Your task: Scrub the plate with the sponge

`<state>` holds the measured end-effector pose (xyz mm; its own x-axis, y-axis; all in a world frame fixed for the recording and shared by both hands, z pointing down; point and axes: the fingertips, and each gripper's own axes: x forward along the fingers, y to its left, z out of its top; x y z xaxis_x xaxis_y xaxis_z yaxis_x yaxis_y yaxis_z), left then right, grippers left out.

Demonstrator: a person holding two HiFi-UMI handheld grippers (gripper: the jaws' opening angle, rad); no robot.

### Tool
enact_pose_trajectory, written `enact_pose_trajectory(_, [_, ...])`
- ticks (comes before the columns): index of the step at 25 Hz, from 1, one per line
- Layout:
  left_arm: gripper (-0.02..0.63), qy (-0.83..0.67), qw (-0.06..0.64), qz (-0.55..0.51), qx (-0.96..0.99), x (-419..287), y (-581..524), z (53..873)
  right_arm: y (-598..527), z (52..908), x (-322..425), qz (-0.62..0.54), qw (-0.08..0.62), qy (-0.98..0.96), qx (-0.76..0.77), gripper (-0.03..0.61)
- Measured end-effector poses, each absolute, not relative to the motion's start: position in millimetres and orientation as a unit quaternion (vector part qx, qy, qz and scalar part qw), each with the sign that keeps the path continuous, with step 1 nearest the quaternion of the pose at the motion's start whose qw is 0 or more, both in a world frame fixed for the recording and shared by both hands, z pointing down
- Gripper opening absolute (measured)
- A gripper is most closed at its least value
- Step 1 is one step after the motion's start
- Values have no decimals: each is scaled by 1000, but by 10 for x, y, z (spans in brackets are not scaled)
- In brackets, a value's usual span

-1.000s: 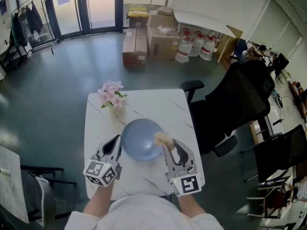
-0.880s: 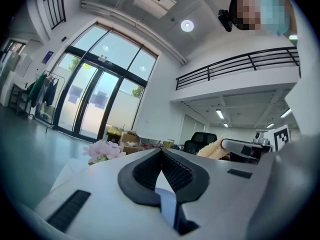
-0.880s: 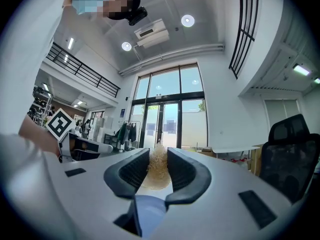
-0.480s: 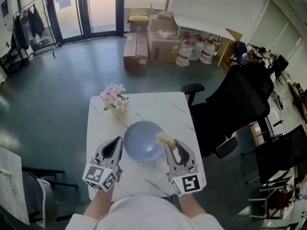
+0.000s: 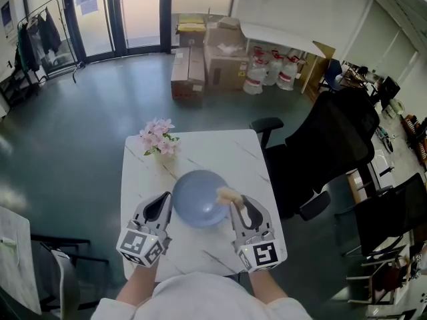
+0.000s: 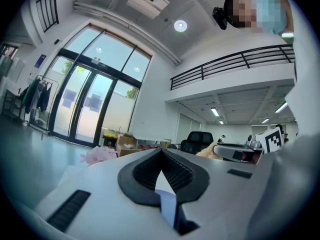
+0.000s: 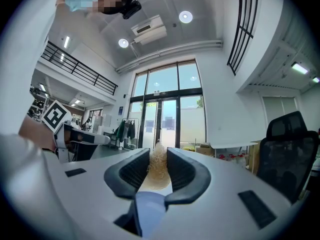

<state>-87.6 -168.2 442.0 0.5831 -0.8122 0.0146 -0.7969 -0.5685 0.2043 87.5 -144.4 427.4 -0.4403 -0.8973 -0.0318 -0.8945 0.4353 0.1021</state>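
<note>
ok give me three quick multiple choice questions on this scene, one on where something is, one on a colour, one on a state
1. Where do the pink flowers stand?
A. at the far left of the table, beyond the plate
B. in the plate
C. at the table's near right corner

2. What colour is the plate?
A. red
B. blue
C. green

3. How is the right tool?
A. open and empty
B. shut on the sponge
C. shut on the flowers

Answers: 1 A, the head view shows them on the far side, left of the plate. 2 B, its whole surface is blue. 3 B, the right gripper view shows both pads pressing the tan sponge.
</note>
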Motion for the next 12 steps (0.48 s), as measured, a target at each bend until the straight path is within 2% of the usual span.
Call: enact_pose_trajectory(12, [32,-450,94,-30,888,-855,-1708,4442,-1488,4317,882,-51,21,-845,533,118])
